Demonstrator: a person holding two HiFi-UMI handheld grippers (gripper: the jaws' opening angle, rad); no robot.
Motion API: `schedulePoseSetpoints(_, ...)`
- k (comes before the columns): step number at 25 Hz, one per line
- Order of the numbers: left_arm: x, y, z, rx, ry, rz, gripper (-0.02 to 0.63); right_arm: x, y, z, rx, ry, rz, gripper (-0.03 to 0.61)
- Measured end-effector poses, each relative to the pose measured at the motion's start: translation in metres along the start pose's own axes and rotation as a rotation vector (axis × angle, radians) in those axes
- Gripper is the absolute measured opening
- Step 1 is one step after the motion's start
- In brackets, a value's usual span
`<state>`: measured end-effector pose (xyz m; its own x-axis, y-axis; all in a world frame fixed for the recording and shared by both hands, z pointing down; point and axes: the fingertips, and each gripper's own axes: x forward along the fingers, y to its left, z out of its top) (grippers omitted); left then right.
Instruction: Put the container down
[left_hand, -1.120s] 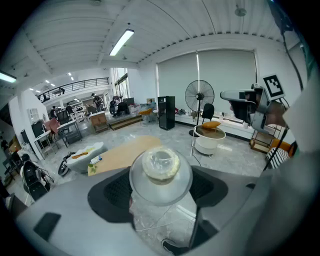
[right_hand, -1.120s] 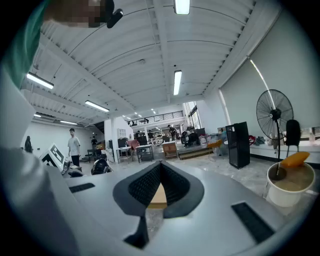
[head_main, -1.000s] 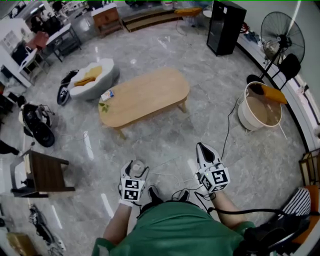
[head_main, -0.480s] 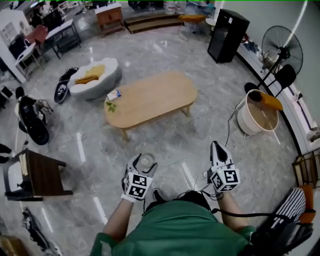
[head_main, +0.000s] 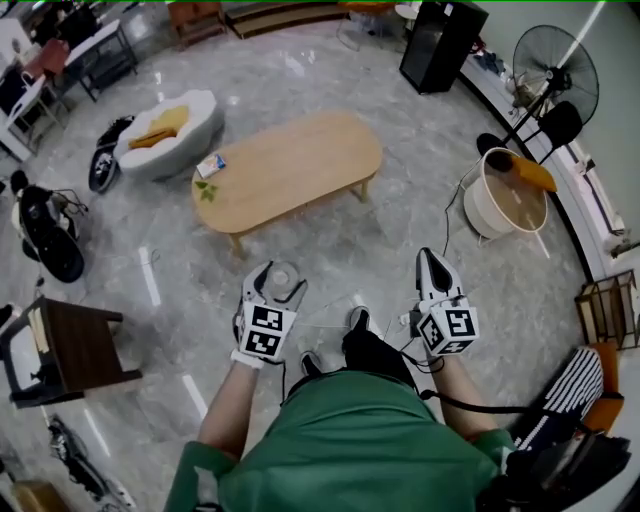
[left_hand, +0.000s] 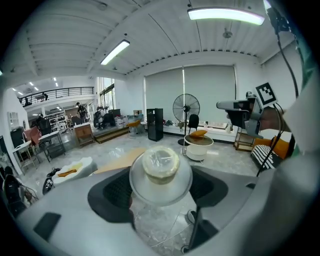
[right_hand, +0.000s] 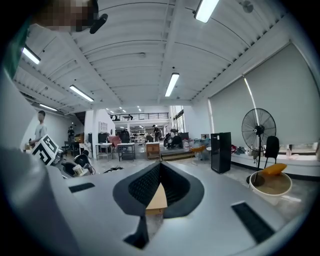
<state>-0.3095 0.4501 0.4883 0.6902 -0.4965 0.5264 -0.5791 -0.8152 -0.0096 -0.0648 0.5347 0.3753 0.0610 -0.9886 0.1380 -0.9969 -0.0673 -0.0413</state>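
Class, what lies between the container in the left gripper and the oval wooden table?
Nothing: the head view shows only bare grey floor between the container, held by the left gripper, and the wooden table.

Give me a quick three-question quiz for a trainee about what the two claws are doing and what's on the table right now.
1. True or false: the right claw is holding the container.
2. Where is the container? A) on the wooden table B) between the jaws of the left claw C) in the right claw.
3. Fill in: the small box lies on the wooden ____.
Key: 1 false, the right claw is shut and empty; 2 B; 3 table.
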Motion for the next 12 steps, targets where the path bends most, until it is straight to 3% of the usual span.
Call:
schedulePoseSetpoints(7,0.051,0.014,0.022,-0.008,0.05,0.032,0.341,0.076,-0.032,-0.008,0.028,0.005,0.062,0.023)
schedulePoseSetpoints(12,0.11,0.017,0.055,-0.037,0.086,0.064,0.341,0.137,-0.082,-0.002,0.052,-0.009,0.118,0.022)
